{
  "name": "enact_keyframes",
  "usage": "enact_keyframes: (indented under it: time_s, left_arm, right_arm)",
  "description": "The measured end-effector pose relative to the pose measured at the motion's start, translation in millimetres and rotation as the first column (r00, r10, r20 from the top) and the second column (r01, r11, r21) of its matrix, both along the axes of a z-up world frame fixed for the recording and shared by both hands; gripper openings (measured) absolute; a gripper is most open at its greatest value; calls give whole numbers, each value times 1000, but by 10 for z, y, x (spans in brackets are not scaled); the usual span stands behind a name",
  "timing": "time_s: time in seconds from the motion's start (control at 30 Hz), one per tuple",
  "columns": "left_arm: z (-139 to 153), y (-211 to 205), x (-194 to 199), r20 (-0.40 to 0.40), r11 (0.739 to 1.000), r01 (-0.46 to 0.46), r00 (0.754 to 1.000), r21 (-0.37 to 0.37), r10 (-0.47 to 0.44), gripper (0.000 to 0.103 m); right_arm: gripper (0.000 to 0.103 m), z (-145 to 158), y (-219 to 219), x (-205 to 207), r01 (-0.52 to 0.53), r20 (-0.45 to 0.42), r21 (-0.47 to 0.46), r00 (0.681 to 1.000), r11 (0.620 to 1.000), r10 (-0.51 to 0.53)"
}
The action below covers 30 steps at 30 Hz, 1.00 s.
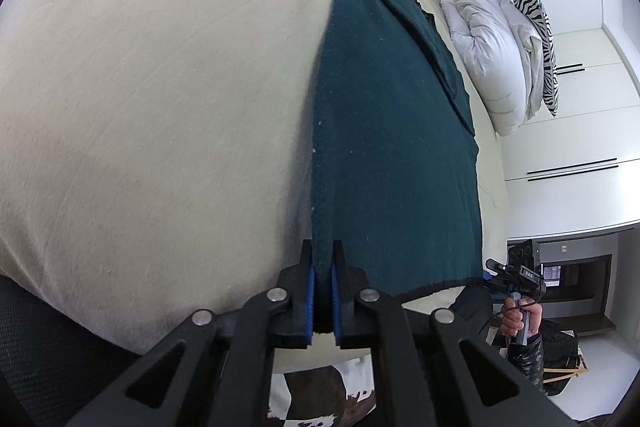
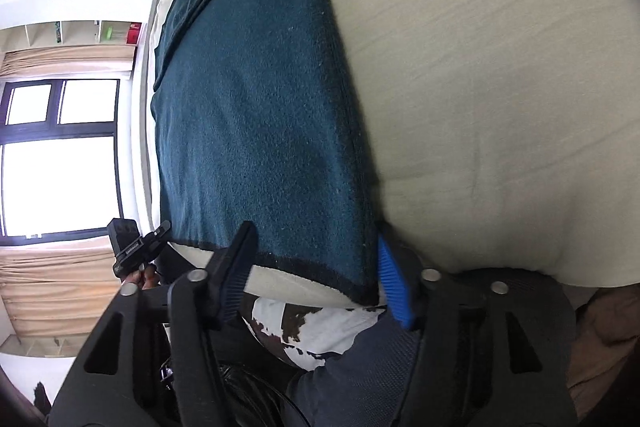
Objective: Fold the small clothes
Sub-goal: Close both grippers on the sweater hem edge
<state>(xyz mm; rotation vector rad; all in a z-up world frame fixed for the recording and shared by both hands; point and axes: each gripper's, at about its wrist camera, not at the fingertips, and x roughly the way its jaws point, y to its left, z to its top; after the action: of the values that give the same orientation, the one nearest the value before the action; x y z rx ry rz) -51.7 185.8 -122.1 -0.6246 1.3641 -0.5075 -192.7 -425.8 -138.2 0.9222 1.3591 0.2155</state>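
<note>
Bedroom, seen first from the left wrist: shows a cream bed (image 1: 140, 107) across most of the frame, a white duvet (image 1: 488, 47) and a zebra-striped pillow (image 1: 536, 27) heaped at the far right against white cupboards. Finds the teal garment (image 1: 392, 147) lying flat on the bed, already doubled lengthwise, with its long axis running straight away from the left gripper (image 1: 323, 291). Has that gripper pinched narrow on the garment's near left edge, cloth pressed between the blue pads. Places the dark near hem off to the right, ending just beside the right gripper (image 1: 508, 273), held in a hand (image 1: 518, 319) at the bed's edge; cannot tell from here whether that one is wide or closed. Switching to the right wrist: shows a bright window (image 2: 60, 155) and tan curtains at left, a brown-and-white rug (image 2: 320, 327) below the bed's edge. Settles the doubt, with the right gripper (image 2: 316, 275) spread wide, one finger above the cloth, the blue-padded one just outside the near right corner, nothing clamped. Puts the garment (image 2: 260, 107) directly ahead, again lengthways, and the left gripper (image 2: 160, 231) at the hem's opposite end. Likely calls for closing on that corner, then carrying the near end toward the far one.
</note>
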Motion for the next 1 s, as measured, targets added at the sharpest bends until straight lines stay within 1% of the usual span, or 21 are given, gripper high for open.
enact_keyframes:
  time_s: [0.07, 0.23, 0.33, 0.37, 0.4, 0.43, 0.53, 0.77, 0.8, 0.87, 0.9, 0.97, 1.0]
  left_arm:
    - [1, 19, -12, 0, 1000, -3, 1000, -1, 3, 7]
    - [10, 40, -36, 3, 1000, -9, 1000, -6, 9, 7]
    - [15, 33, -44, 6, 1000, -8, 1000, -7, 8, 7]
    - [19, 32, -44, 7, 1000, -6, 1000, -7, 6, 7]
    - [23, 29, -45, 8, 1000, -5, 1000, -7, 5, 7]
    - [28, 26, -47, 9, 1000, -5, 1000, -8, 6, 7]
    - [40, 28, -51, 17, 1000, -9, 1000, -11, 9, 6]
    - [51, -21, -48, 35, 1000, 0, 999, -8, 0, 6]
    - [53, -22, -48, 38, 1000, 0, 999, -7, 0, 6]
    - [54, -26, -42, 41, 1000, 0, 999, -7, 1, 6]
    - [54, -29, -41, 42, 1000, -1, 999, -6, 1, 6]
    - [53, -28, -45, 45, 1000, -1, 999, -8, 1, 6]
    - [56, -31, -48, 47, 1000, 0, 999, -8, 0, 6]
  right_arm:
    - [49, -30, 42, 12, -4, -4, 4, 1000, 1000, 4]
    - [46, -61, 99, 35, -13, -5, 9, 1000, 1000, 13]
    - [34, -74, 123, 40, -21, -14, 6, 1000, 1000, 21]
    - [33, -77, 137, 36, -22, -17, 4, 1000, 1000, 22]
    - [29, -74, 154, 33, -25, -16, -3, 1000, 1000, 25]
    - [28, -75, 171, 30, -26, -17, -2, 1000, 1000, 26]
    - [25, -82, 192, 17, -19, -9, 1, 1000, 1000, 19]
    - [25, -63, 220, -3, -7, 1, 4, 1000, 1000, 7]
    - [23, -61, 233, 0, -8, 2, 1, 1000, 1000, 8]
    - [18, -70, 235, -4, -10, 0, -5, 1000, 1000, 10]
    - [13, -74, 231, -7, -12, 0, -8, 1000, 1000, 12]
    - [6, -77, 237, -23, -9, -1, -20, 1000, 1000, 9]
    - [6, -80, 233, -31, -8, 2, -21, 1000, 1000, 8]
